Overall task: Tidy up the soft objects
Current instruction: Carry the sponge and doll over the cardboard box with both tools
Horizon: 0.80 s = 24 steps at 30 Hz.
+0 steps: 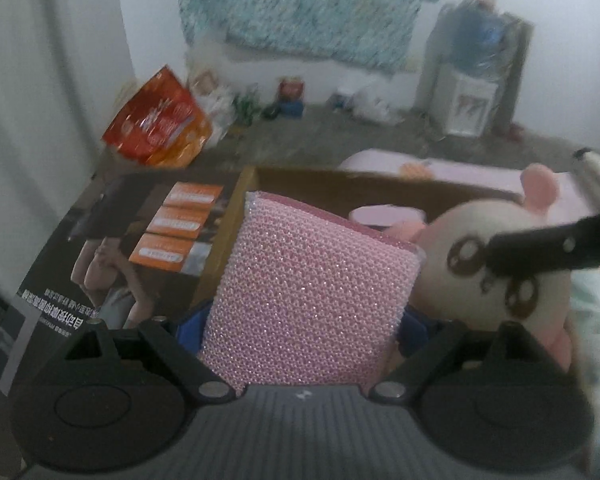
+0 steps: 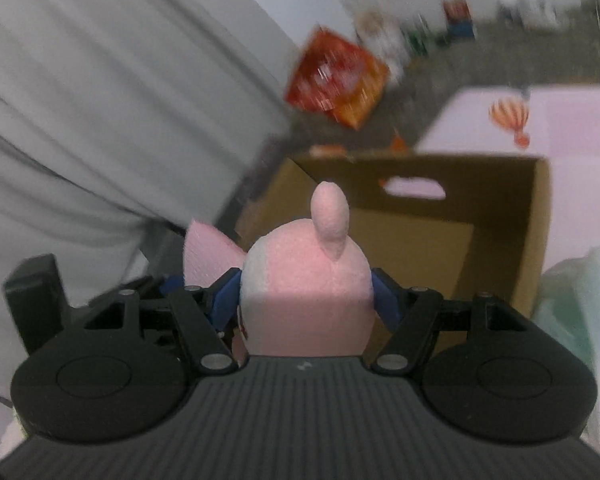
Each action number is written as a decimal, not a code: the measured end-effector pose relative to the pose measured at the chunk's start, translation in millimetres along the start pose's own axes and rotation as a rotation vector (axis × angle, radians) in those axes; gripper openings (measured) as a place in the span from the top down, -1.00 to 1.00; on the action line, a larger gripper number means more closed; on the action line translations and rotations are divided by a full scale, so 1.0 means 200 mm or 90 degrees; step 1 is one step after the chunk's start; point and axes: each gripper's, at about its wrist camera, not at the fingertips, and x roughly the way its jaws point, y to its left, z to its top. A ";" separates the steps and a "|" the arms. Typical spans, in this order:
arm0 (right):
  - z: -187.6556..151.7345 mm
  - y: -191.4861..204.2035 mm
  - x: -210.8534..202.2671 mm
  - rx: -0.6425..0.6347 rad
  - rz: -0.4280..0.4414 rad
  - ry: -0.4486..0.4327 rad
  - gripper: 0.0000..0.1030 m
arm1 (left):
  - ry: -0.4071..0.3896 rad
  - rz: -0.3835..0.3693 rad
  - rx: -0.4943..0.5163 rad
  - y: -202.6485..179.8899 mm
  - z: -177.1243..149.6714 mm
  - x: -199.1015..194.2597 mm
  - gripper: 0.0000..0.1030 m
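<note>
My left gripper is shut on a pink knitted sponge pad, held upright over the open cardboard box. The pad's corner shows in the right wrist view. My right gripper is shut on a pink and cream plush toy with a pink ear, held in front of the box. In the left wrist view the plush's face shows just right of the pad, with the right gripper's black finger across it.
The box has a printed dark flap at left and a handle cut-out. A pink sheet with a balloon print lies behind it. An orange snack bag, floor clutter and a water dispenser stand by the far wall. A grey curtain hangs left.
</note>
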 end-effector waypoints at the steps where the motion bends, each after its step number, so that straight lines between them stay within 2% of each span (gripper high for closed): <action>1: 0.01 -0.01 0.06 0.006 -0.006 0.018 -0.32 | 0.005 0.001 0.000 0.01 0.01 0.04 -0.79; 5: 0.01 -0.06 0.22 0.015 -0.033 0.057 -0.34 | 0.024 0.002 -0.006 0.01 0.04 0.19 -0.78; 12: 0.06 -0.20 0.37 0.013 -0.069 0.087 -0.41 | 0.020 0.045 0.063 -0.09 0.05 0.35 -0.89; 16: 0.06 -0.24 0.39 0.023 -0.068 0.089 -0.40 | 0.025 0.052 0.083 -0.14 0.05 0.35 -0.96; 22: 0.06 -0.24 0.43 0.012 -0.086 0.089 -0.38 | 0.015 0.049 0.060 -0.13 0.07 0.32 -0.96; 23: 0.06 -0.24 0.44 0.003 -0.097 0.090 -0.34 | 0.010 0.046 0.052 -0.12 0.07 0.30 -0.96; 24: 0.05 -0.22 0.44 -0.009 -0.113 0.088 -0.20 | 0.005 0.042 0.046 -0.11 0.07 0.27 -0.96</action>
